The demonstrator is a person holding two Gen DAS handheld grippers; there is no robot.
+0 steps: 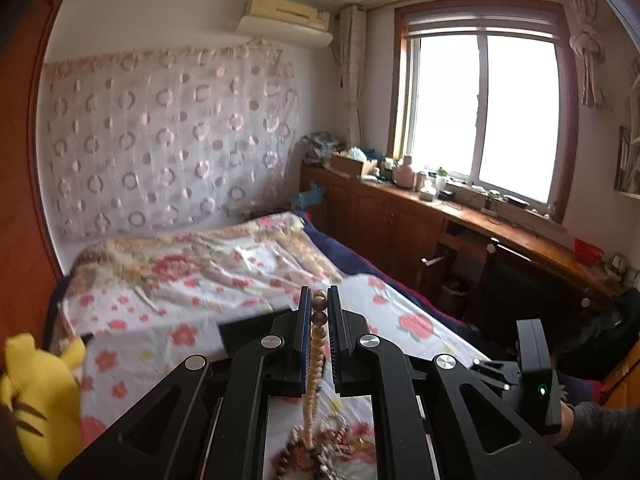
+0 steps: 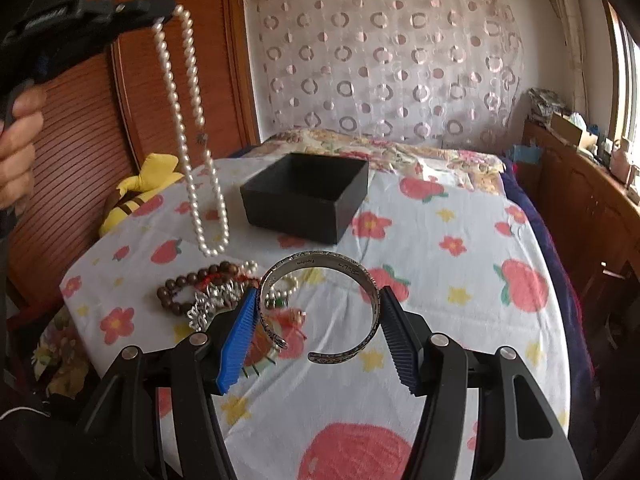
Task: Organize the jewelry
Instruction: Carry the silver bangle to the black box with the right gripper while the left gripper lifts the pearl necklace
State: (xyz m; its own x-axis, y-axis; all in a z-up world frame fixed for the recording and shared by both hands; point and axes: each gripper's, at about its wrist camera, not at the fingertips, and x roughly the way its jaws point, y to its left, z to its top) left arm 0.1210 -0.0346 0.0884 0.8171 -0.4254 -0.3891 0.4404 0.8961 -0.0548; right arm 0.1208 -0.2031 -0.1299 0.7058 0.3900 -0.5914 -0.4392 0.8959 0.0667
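Note:
My left gripper [image 1: 319,304] is shut on a white pearl necklace [image 1: 314,364] and holds it high; in the right wrist view the necklace [image 2: 192,136] hangs from that gripper [image 2: 166,10] above the bed's left side. My right gripper [image 2: 320,312] is shut on a silver cuff bracelet [image 2: 320,304], held across its width above the sheet. An open black box [image 2: 308,196] sits on the bed beyond. A pile of jewelry [image 2: 216,292], with a dark wooden bead bracelet [image 2: 188,284], lies left of the cuff.
The bed has a flowered sheet [image 2: 440,280]. A yellow plush toy [image 2: 136,192] lies at its left edge by a wooden wardrobe [image 2: 140,80]. Wooden cabinets [image 1: 400,220] with clutter run under the window on the right.

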